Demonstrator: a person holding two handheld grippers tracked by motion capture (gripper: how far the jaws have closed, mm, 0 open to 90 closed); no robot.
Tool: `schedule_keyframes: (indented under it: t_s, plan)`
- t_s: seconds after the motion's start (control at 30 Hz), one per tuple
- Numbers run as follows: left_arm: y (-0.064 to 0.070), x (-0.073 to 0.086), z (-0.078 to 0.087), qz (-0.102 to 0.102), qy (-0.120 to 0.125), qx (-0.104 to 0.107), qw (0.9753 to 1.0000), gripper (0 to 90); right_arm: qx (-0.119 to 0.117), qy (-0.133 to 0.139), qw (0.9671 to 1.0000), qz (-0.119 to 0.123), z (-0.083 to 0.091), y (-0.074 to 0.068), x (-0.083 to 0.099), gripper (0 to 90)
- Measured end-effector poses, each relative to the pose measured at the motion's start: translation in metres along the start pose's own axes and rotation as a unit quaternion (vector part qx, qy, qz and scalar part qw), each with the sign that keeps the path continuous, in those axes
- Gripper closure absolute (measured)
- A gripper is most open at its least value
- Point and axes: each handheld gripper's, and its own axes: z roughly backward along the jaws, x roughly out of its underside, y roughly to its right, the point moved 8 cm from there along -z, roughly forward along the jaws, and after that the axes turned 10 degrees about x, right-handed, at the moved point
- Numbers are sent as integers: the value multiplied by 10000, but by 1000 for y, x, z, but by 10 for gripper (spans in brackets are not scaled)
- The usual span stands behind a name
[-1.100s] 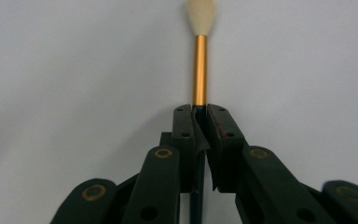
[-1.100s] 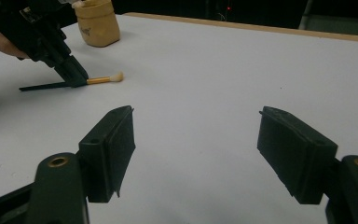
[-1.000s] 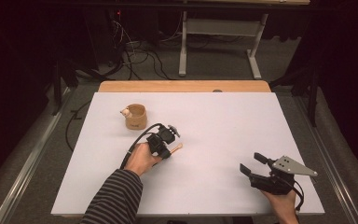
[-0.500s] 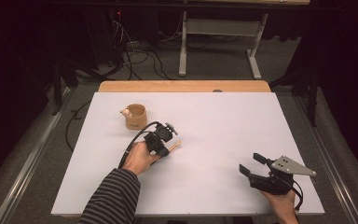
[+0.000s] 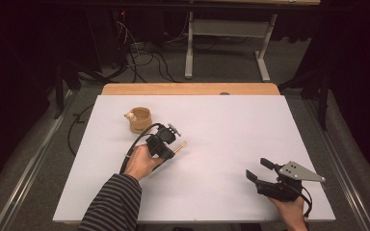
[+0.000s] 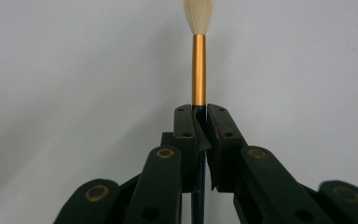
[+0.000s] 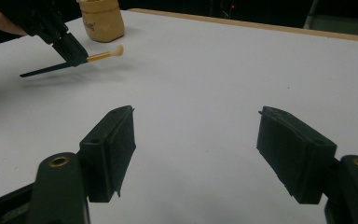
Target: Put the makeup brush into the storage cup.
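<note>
In the high view, the left hand-held gripper [image 5: 169, 139] sits over the left-centre of the white worktop [image 5: 231, 125], clenched on a brush [image 5: 179, 146] whose pale tip projects past the jaws toward the right. A tan cup [image 5: 139, 120] stands on the worktop just beyond this gripper, apart from it. The right hand-held gripper [image 5: 259, 169] sits near the front right corner of the worktop, well apart from the brush, with its jaws spread and nothing between them. In the left gripper view, the jaws are closed on the dark handle of the brush [image 6: 199, 70]; the gold ferrule and white bristles extend straight out beyond the jaw tips over the worktop. In the right gripper view, the right hand-held gripper [image 7: 196, 140] is released, both pads wide apart over bare worktop. Farther off at upper left, the left hand-held gripper [image 7: 72, 51] holds the brush [image 7: 103, 55] just above the surface, bristles near the cup [image 7: 100, 19].
</note>
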Motion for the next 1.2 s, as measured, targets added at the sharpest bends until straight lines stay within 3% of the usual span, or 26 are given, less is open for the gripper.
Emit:
schedule_keyframes:
  t_s: [0.27, 0.4, 0.63, 0.93, 1.2]
  plan:
    - [-2, -4, 13, 70, 343, 56, 9994, 835, -5, -10, 10000, 22, -1, -1, 0, 296]
    - [-3, -6, 18, -39, 388, -65, 9992, 835, -14, -9, 10000, 46, -1, -2, 0, 296]
    - [-6, -12, 30, -37, 738, -103, 9972, 835, -19, -10, 10000, 40, -1, -2, 0, 296]
    - [-13, -16, 38, -10, 949, -132, 9954, 835, -28, -12, 10000, 45, -2, -2, 0, 296]
    - [-20, -23, 48, 71, 1243, -226, 9920, 835, -14, -11, 10000, -5, -1, 0, 0, 296]
